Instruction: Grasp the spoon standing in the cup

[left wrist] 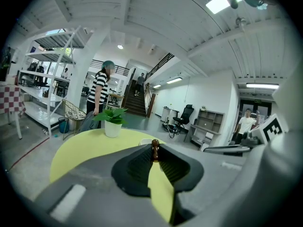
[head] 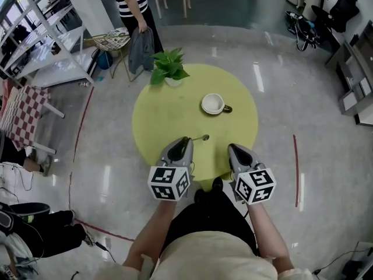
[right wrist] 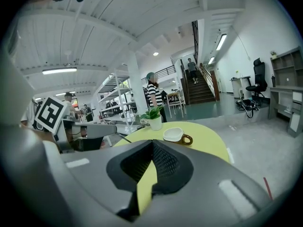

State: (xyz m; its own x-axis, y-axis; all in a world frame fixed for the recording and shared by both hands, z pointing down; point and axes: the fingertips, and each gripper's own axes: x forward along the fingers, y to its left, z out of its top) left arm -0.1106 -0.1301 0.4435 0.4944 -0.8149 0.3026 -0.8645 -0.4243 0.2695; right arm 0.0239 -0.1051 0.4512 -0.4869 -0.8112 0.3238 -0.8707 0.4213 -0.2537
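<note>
Two grippers: the left gripper [left wrist: 155, 154] and the right gripper [right wrist: 152, 144] both hang low over the near side of the yellow table [head: 152, 121].
Step in hand: the grasp looks made. The spoon [left wrist: 155, 146] is clear of the cup and sits in the left fingers' pinch.
Left fingers: almost together, with the tips nipping the spoon's thin shaft. A brown knob pokes up just past the tips, and the head view shows a slim length reaching out ahead of them.
Right fingers: the tips are pressed together with nothing between them.
Cup: the cup [head: 213, 104] stands well ahead of both sets of fingertips, nearer the right ones, and looks empty.
Next move: by my judgement, a firm, steady pinch. A shaft this thin, held only at the very tips, could swivel or slip.
</note>
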